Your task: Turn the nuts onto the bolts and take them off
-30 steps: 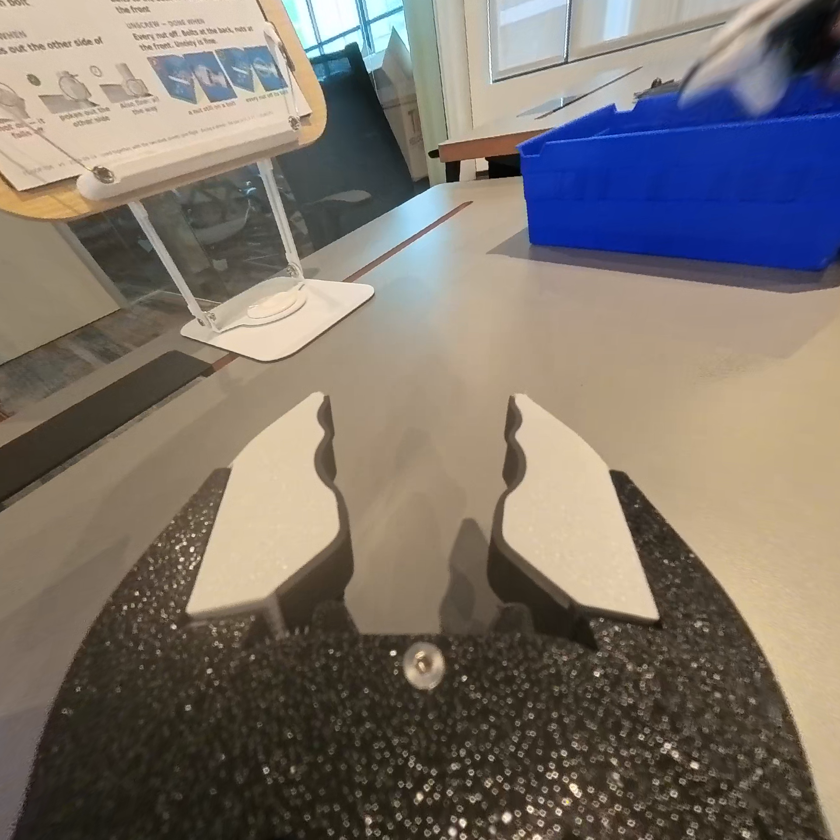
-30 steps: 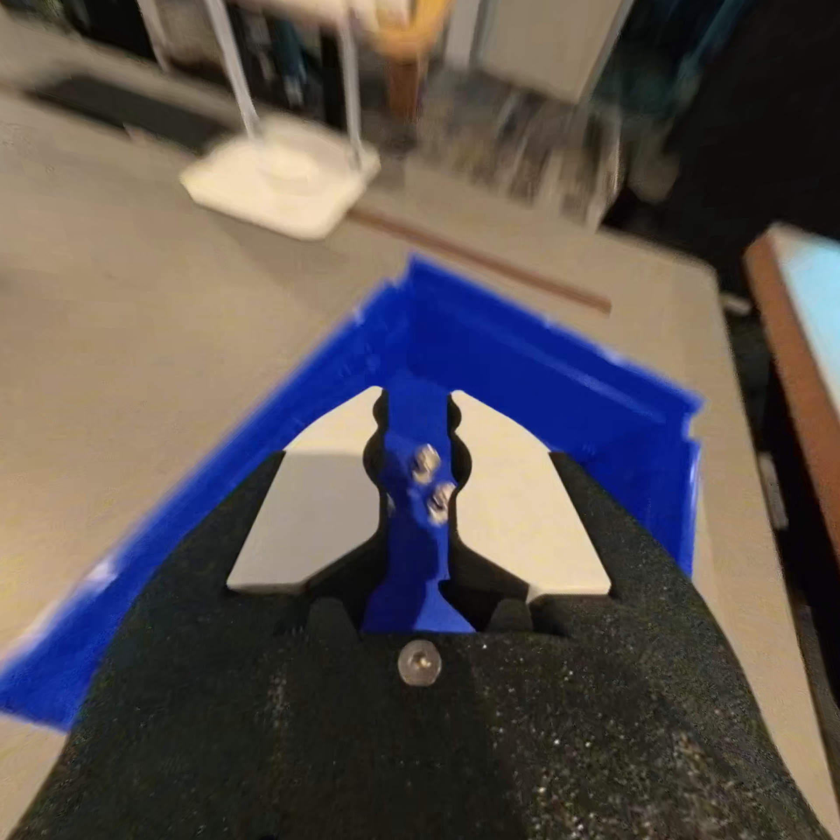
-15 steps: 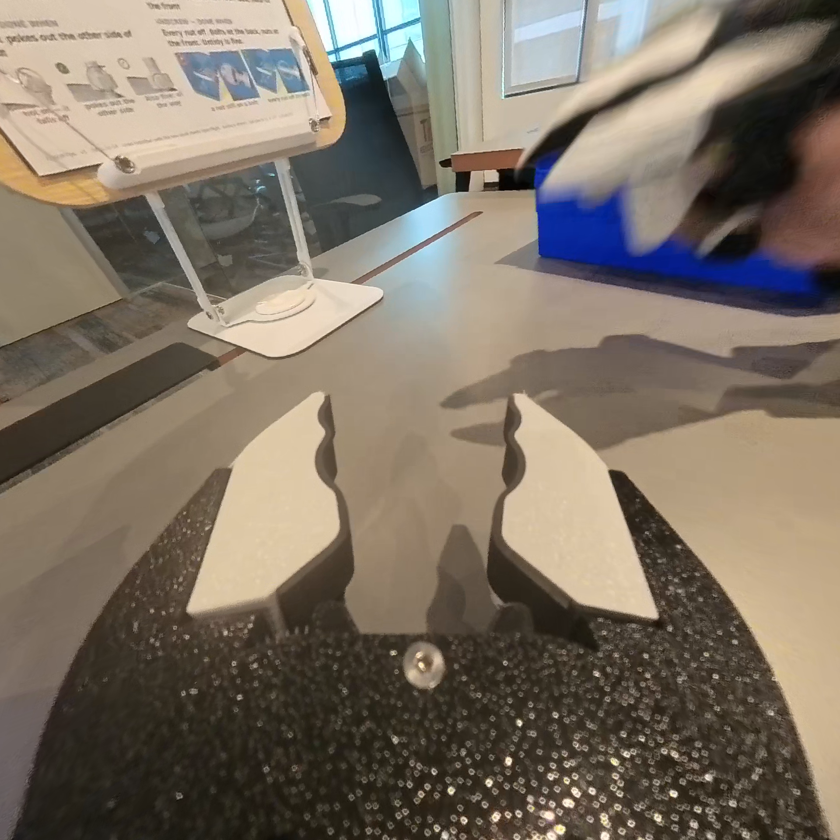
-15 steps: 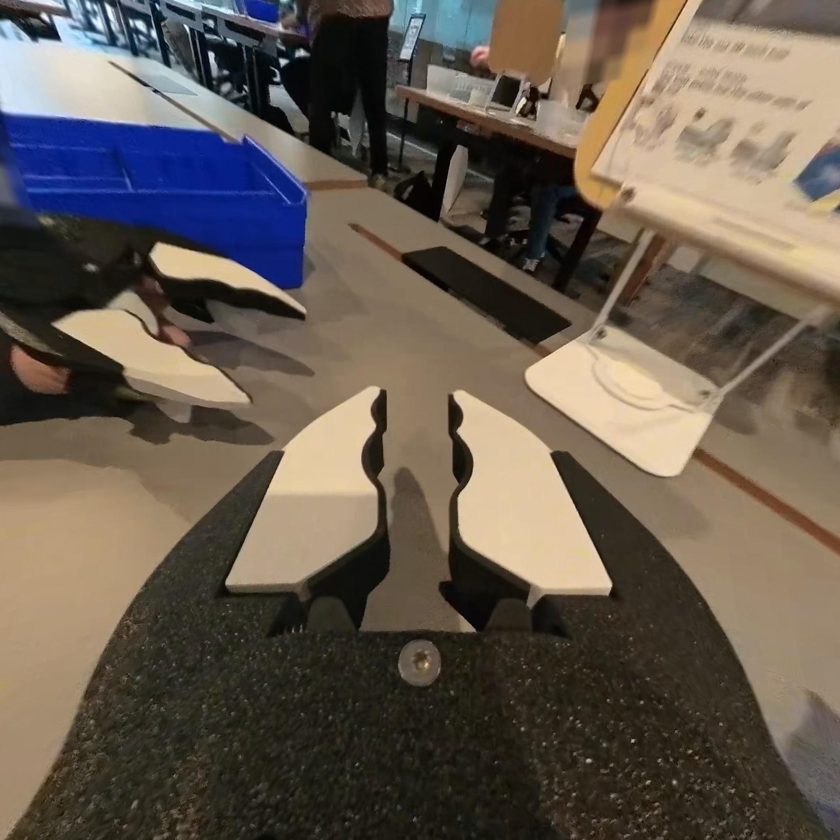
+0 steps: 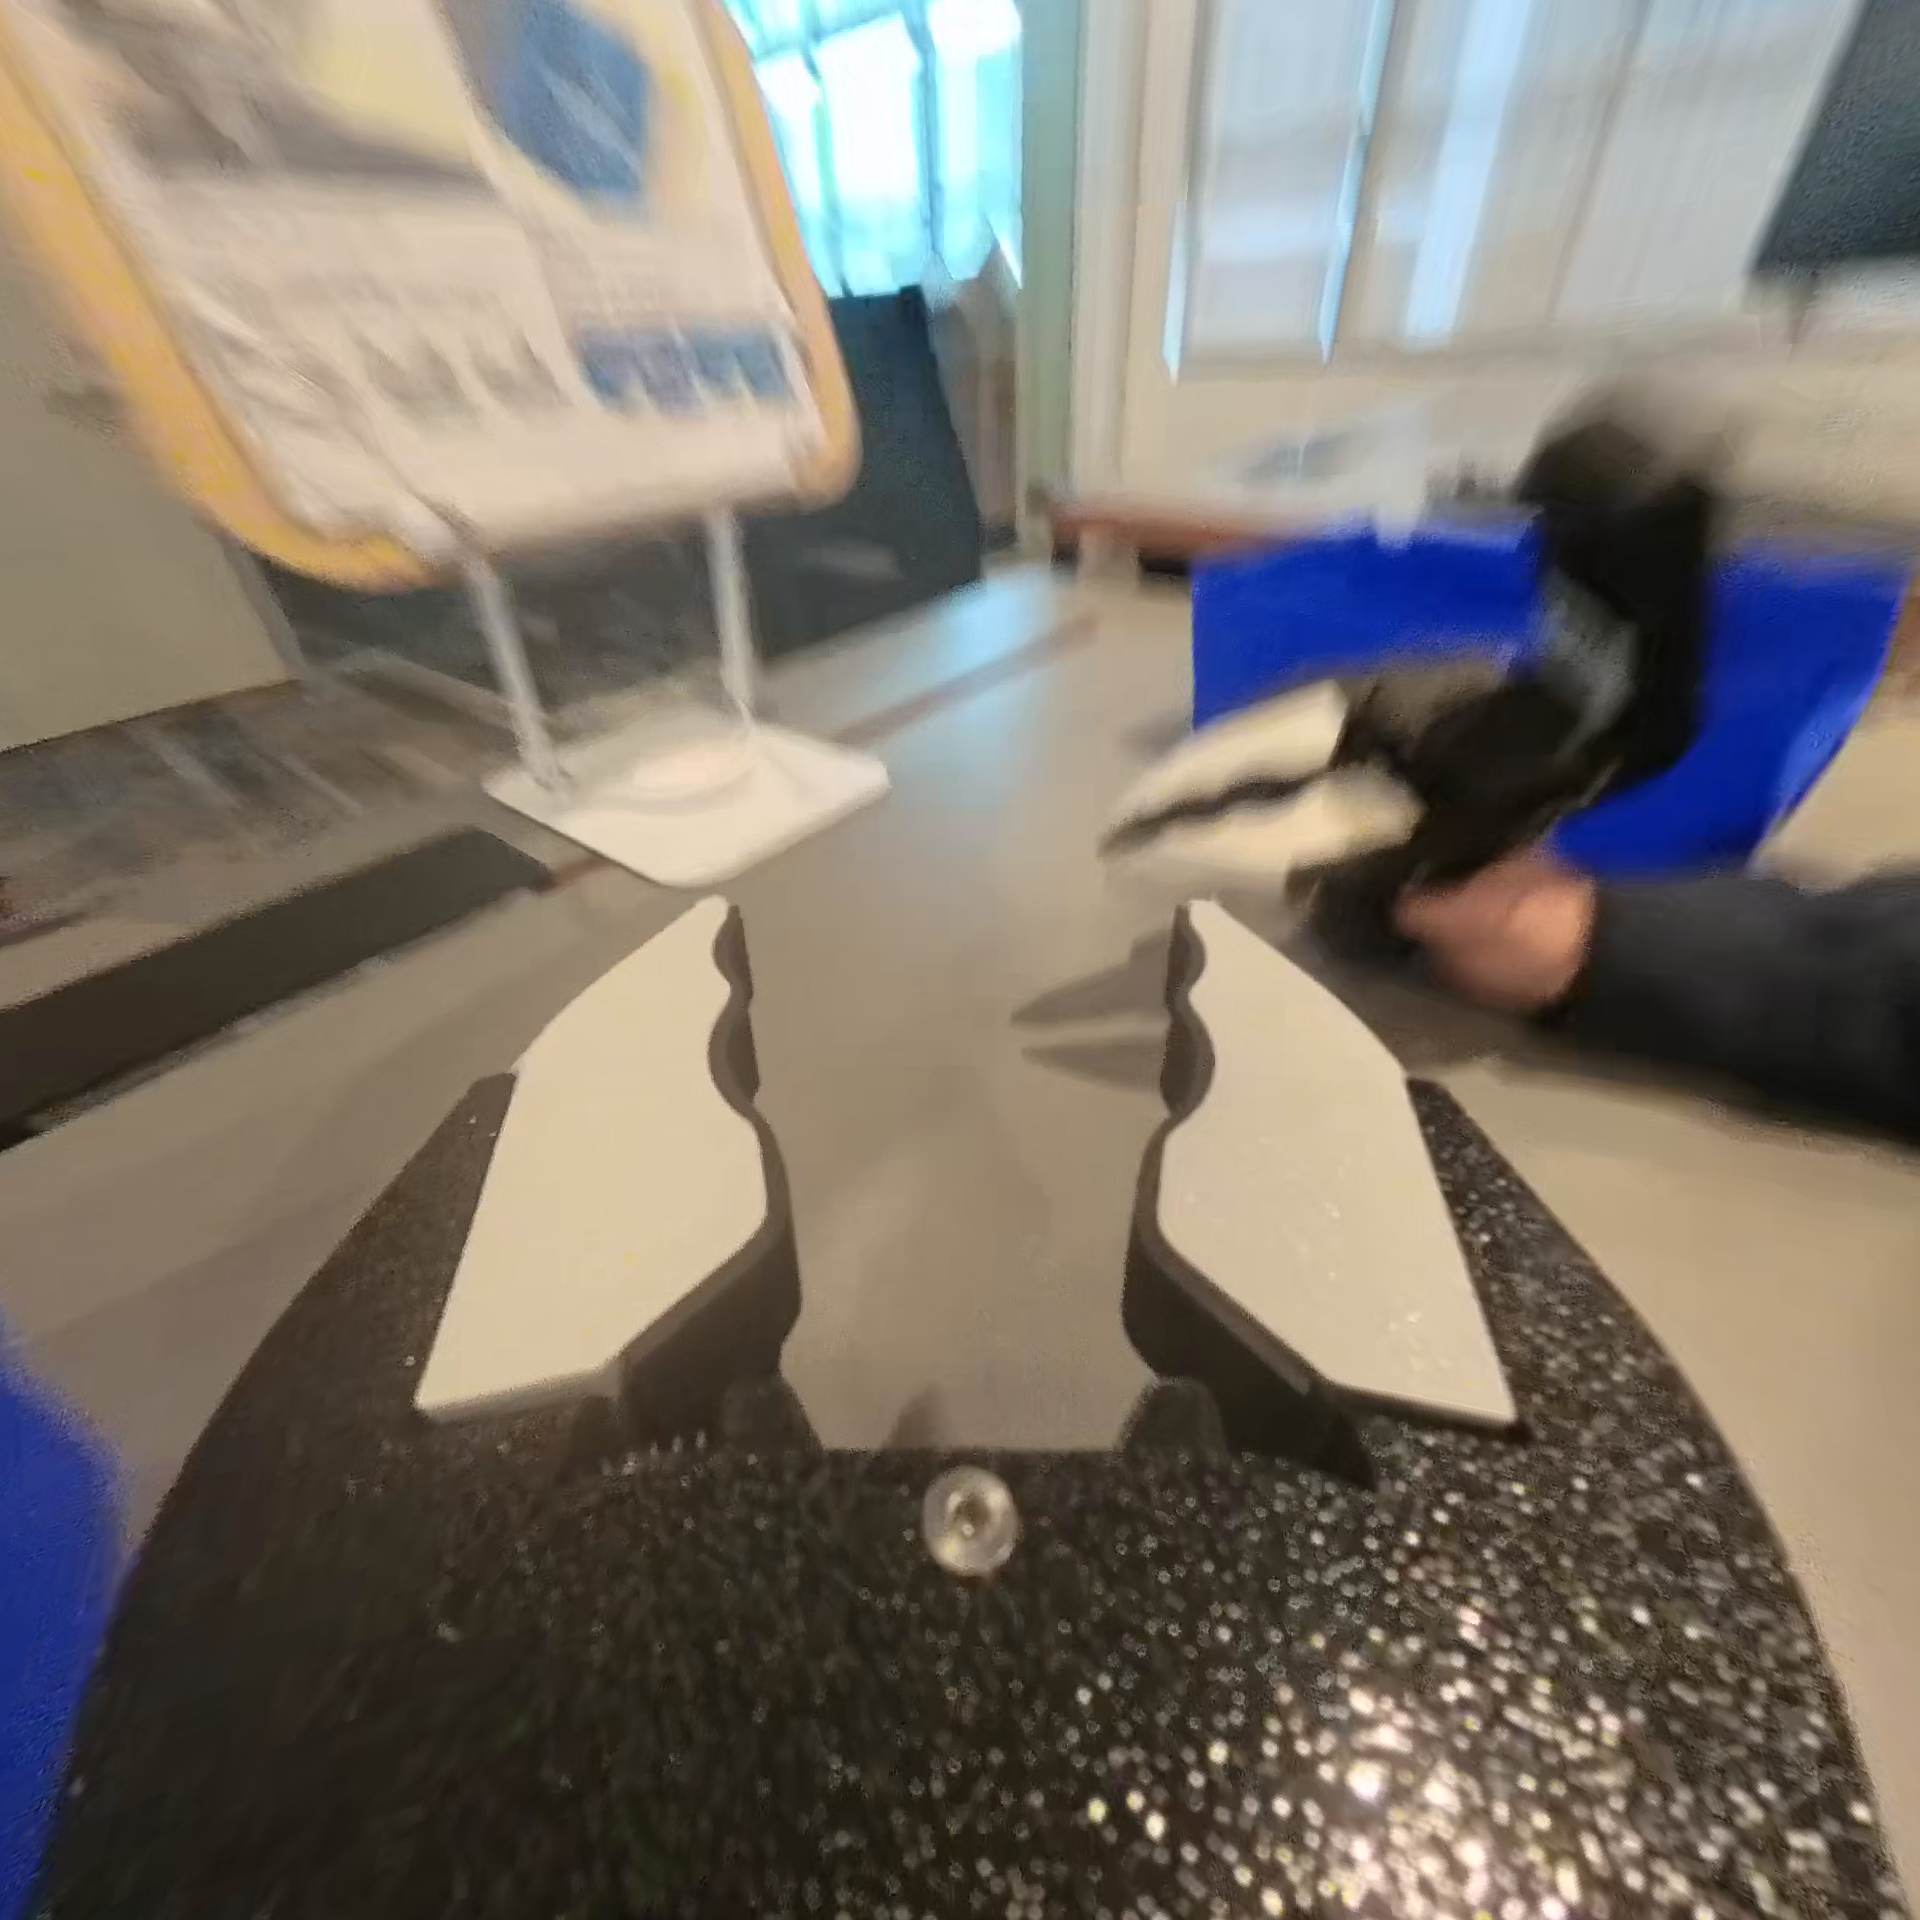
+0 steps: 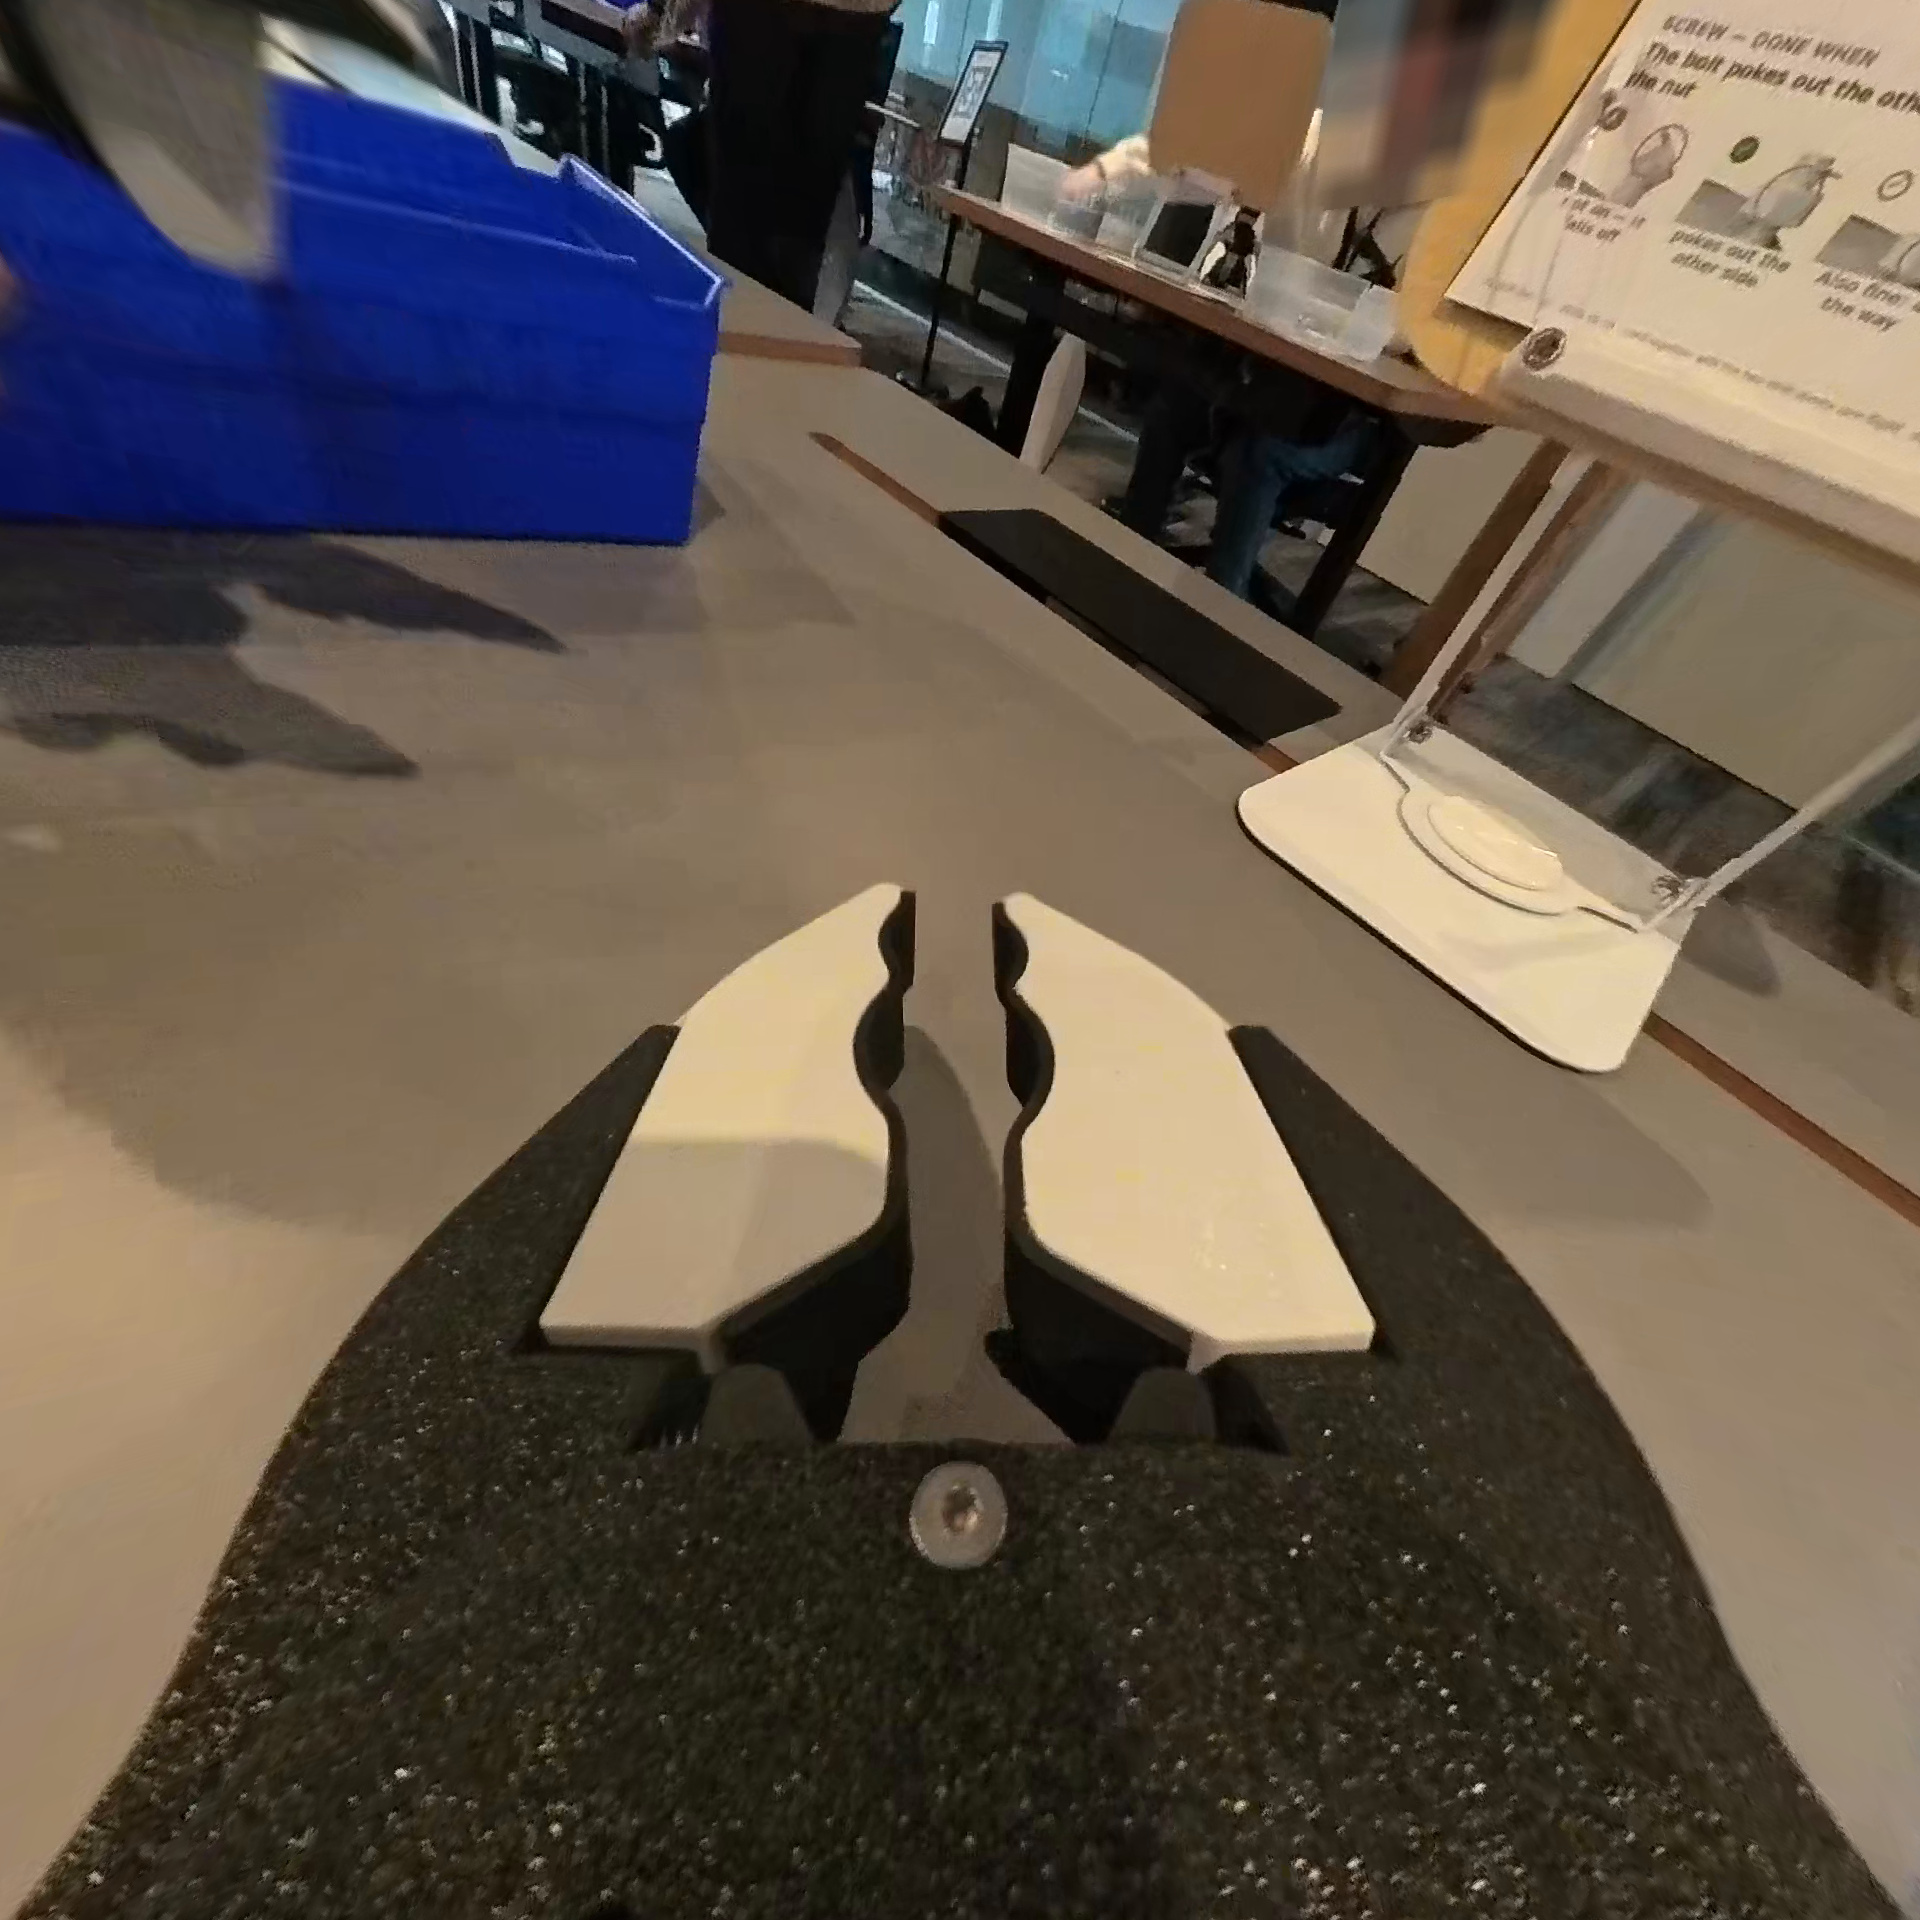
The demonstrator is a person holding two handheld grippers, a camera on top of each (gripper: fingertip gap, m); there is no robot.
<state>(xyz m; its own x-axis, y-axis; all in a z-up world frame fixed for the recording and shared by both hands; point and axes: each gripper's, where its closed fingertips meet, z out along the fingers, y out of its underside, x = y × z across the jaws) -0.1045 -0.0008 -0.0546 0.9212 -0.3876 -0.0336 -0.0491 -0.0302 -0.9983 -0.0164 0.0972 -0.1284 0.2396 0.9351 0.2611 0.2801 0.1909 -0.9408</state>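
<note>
No nut or bolt shows in either view. My left gripper (image 5: pixel 956 925) is open and empty, low over the grey table (image 5: pixel 956 1143). My right gripper (image 6: pixel 954 904) is all but shut, with a thin gap between its jaws and nothing in it, low over the table (image 6: pixel 623 831). The left wrist view shows the right gripper (image 5: pixel 1122 821) blurred at right, held by a hand (image 5: pixel 1496 935), in front of the blue bin (image 5: pixel 1351 644). In the right wrist view the bin (image 6: pixel 364 395) is at far left, with the blurred left gripper (image 6: pixel 177 135) before it.
An instruction board (image 5: pixel 468 260) on a clear stand with a white base (image 5: pixel 686 800) stands at the table's far edge; it also shows in the right wrist view (image 6: pixel 1455 883). A black strip (image 6: pixel 1132 613) is set into the table. A blue blur (image 5: pixel 42 1558) sits at lower left. People and tables stand beyond. My hands' fingertips stand some 15 centimeters from each other.
My right gripper has left the blue bin, swung down low over the table toward the stand, and its jaws have narrowed. My left gripper is moving, its view now blurred, still open.
</note>
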